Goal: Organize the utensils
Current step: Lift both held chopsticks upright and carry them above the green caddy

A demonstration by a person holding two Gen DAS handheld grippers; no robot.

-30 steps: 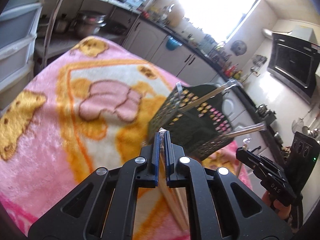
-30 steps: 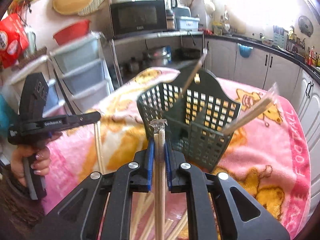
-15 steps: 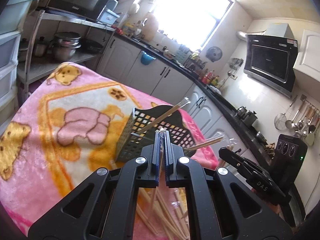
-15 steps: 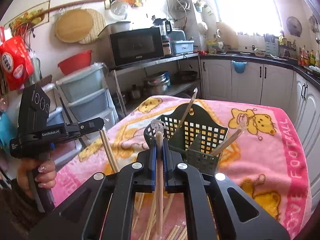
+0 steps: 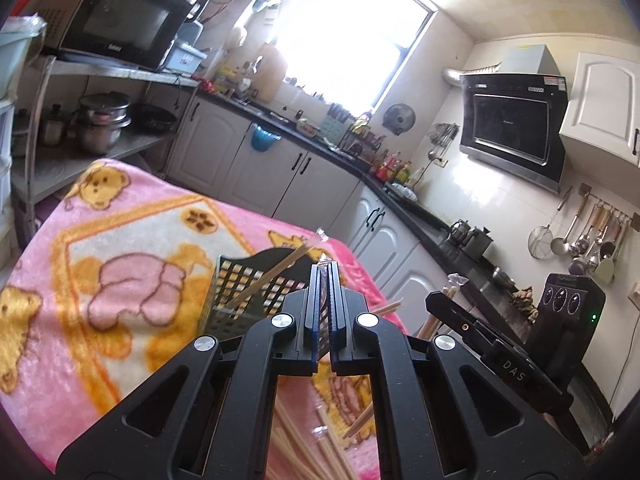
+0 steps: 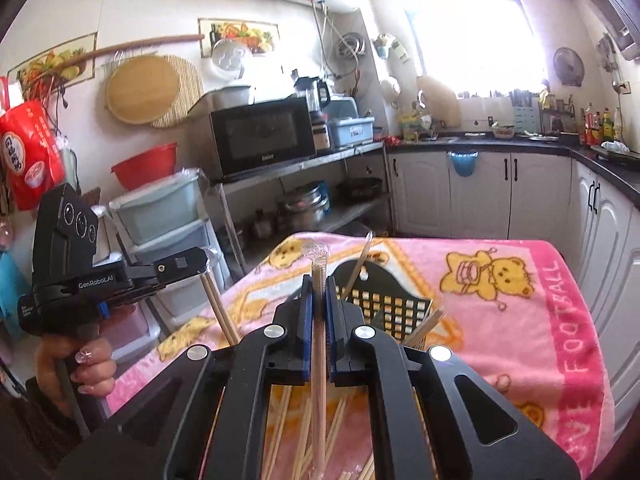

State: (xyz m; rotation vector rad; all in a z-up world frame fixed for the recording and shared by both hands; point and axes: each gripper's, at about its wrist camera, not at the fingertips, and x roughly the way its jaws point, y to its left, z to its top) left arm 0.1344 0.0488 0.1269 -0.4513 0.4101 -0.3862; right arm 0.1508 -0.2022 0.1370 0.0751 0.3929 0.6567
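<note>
Your left tongs (image 5: 325, 276) are closed tight on a wrapped pair of chopsticks (image 5: 323, 300), the clear wrapper tip poking just above the pads. Your right tongs (image 6: 319, 292) are likewise clamped on another wrapped chopstick pair (image 6: 319, 320), which stands upright between the blue-edged pads and rises past them to a crinkled plastic tip. Both tongs are raised above the worktop, which is covered by a pink blanket (image 6: 520, 320) printed with yellow bears.

Just beyond each set of tongs sits the dark lattice utensil basket (image 5: 248, 288), resting on the blanket. Wrapped chopsticks (image 5: 276, 276) already lean inside it, one slanting up and out over the rim, another (image 6: 426, 324) jutting from its right side in the right view. Below both tongs, loose chopstick pairs (image 6: 304, 440) lie scattered on the blanket nearest you.

From the right camera you see your left hand (image 6: 80, 368) gripping the other tool at the left edge, chopsticks hanging from it. Behind stand a microwave (image 6: 260, 136) on a metal shelf, white cabinets (image 6: 480, 192) and a bright window (image 6: 472, 16).
</note>
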